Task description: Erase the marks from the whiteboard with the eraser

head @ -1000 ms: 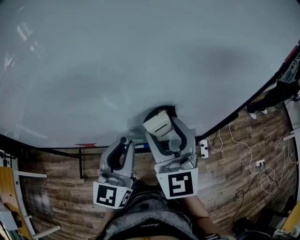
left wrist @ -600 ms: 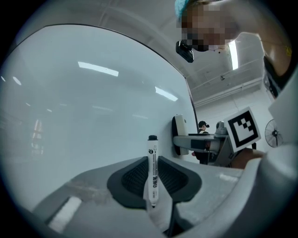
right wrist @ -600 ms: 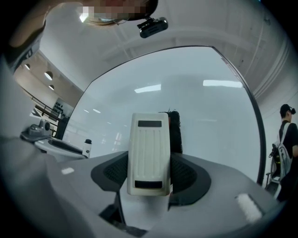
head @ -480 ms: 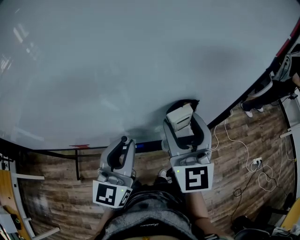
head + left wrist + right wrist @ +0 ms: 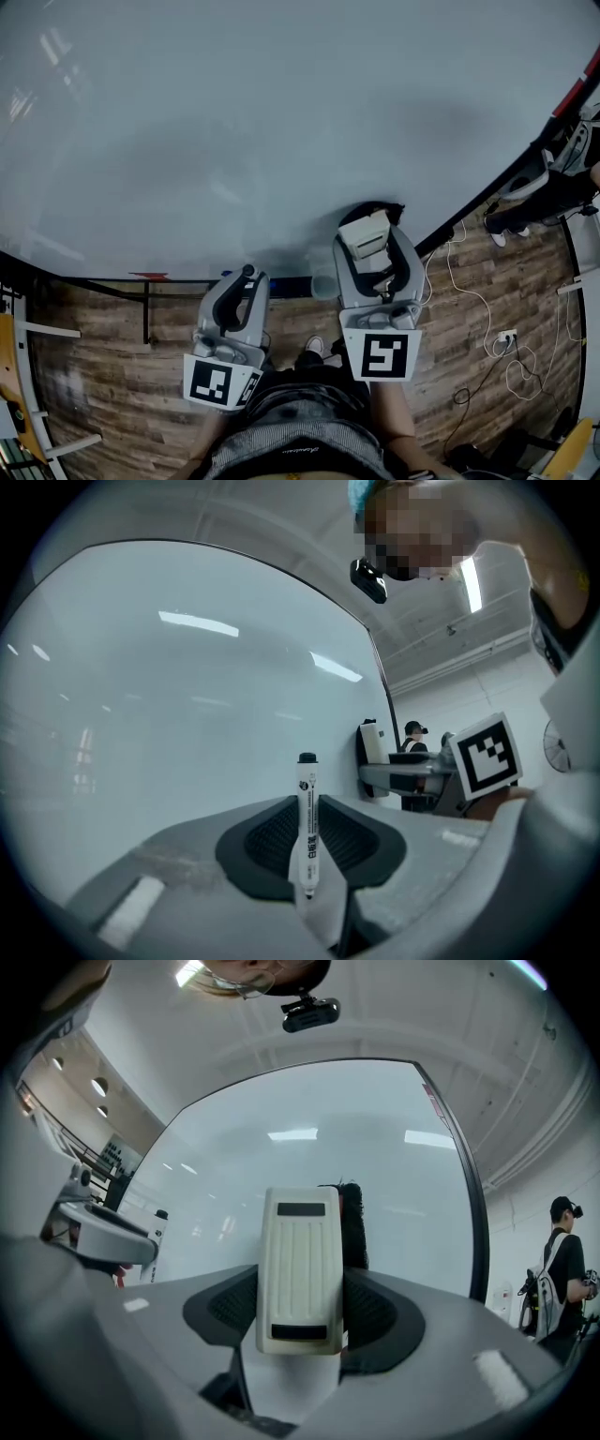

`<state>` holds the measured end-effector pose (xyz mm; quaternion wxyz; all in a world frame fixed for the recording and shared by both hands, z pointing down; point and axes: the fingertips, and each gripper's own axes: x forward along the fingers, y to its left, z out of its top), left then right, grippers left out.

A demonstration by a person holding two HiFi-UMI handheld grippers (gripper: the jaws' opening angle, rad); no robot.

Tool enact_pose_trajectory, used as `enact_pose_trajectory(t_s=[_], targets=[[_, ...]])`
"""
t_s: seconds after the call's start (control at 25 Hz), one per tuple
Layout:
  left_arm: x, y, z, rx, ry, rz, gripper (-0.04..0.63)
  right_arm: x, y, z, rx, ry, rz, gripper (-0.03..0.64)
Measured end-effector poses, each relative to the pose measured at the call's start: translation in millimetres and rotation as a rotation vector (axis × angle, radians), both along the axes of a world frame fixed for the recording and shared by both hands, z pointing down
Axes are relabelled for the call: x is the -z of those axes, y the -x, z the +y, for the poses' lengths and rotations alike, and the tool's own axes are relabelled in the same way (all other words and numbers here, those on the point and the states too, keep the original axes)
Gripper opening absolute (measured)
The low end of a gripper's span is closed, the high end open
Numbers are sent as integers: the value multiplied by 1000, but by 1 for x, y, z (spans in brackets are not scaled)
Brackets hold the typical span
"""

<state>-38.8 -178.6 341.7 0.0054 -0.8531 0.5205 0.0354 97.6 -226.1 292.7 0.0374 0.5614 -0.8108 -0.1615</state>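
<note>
The whiteboard (image 5: 234,122) fills most of the head view and shows no marks; it also fills the left gripper view as whiteboard (image 5: 169,714) and the right gripper view as whiteboard (image 5: 375,1176). My right gripper (image 5: 370,234) is shut on a cream-backed eraser (image 5: 364,232) whose dark felt (image 5: 353,1222) faces the board's lower right part. The eraser (image 5: 300,1269) stands upright between the jaws. My left gripper (image 5: 246,277) is shut on a white marker (image 5: 306,832) with a black cap, held low by the board's bottom edge.
A black frame (image 5: 469,220) edges the board. Below lies wood flooring (image 5: 112,375) with white cables (image 5: 487,328) and a wall socket (image 5: 511,335). A person (image 5: 562,1269) with a backpack stands at the far right. A red strip (image 5: 150,277) sits under the board's lower edge.
My right gripper slid the eraser rightward along the board's lower part, then settled slightly lower. The left gripper barely moved.
</note>
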Motion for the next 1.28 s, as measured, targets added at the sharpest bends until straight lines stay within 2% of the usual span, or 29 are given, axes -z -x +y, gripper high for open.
enact_pose_trajectory(t_s=[0.24, 0.4, 0.68, 0.96, 1.28], targets=[[1, 2, 9, 36, -27, -15, 74, -29, 17, 12, 93, 88, -27, 259], [1, 10, 22, 25, -37, -29, 74, -42, 47, 35, 145, 110, -55, 261], [-1, 39, 52, 3, -20, -6, 74, -56, 106, 83, 209, 173, -162, 261], [-11, 65, 85, -32, -18, -66, 74, -69, 151, 126, 185, 192, -181, 261], [-21, 86, 111, -27, 0, -63, 74, -72, 173, 152, 172, 179, -164, 259]])
